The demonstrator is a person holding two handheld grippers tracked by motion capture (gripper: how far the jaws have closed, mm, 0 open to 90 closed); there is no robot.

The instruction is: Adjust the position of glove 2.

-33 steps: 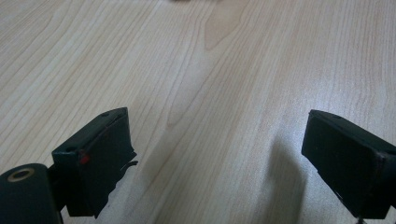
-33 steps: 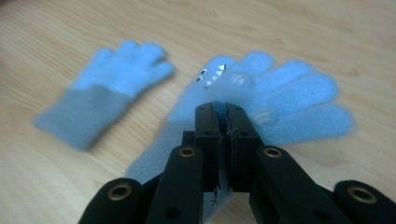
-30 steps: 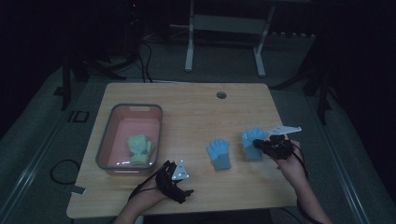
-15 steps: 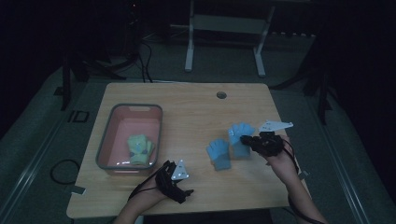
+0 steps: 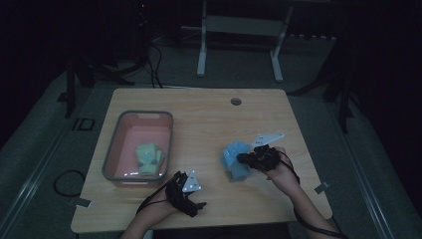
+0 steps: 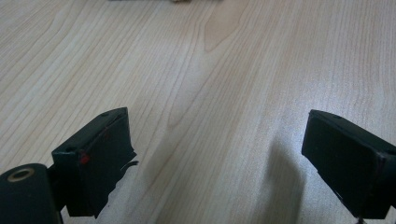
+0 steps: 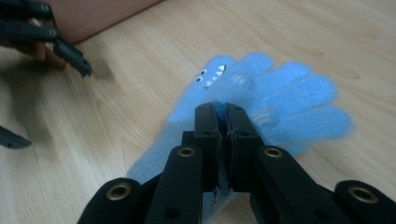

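Between the jaws of the right hand-held gripper (image 7: 222, 112) sits a fold of a blue glove (image 7: 280, 105), the jaws pressed together on the fabric near its cuff. In the right gripper view the glove's fingers spread away beyond the jaw tips, and a small face with eyes and white teeth is printed on it just ahead of them and a little to the left. From the high view this right hand-held gripper (image 5: 243, 158) is at the near right of the wooden counter (image 5: 209, 114), with blue glove fabric (image 5: 235, 159) directly under and ahead of its tips; whether one glove or two lie there stacked cannot be told from that view.

The left hand-held gripper (image 5: 199, 205) rests near the front edge of the counter, well apart from the right one and to its left. In the left gripper view its jaws stand wide apart with bare wood grain between them, nothing held.

Beyond the left hand-held gripper, just past its hand, is a grey-rimmed pink tray (image 5: 113, 147), and inside the tray's nearer end lies a pale green glove (image 5: 148, 158). A small round hole (image 5: 236, 101) is set in the counter's far edge, well beyond the right hand-held gripper.
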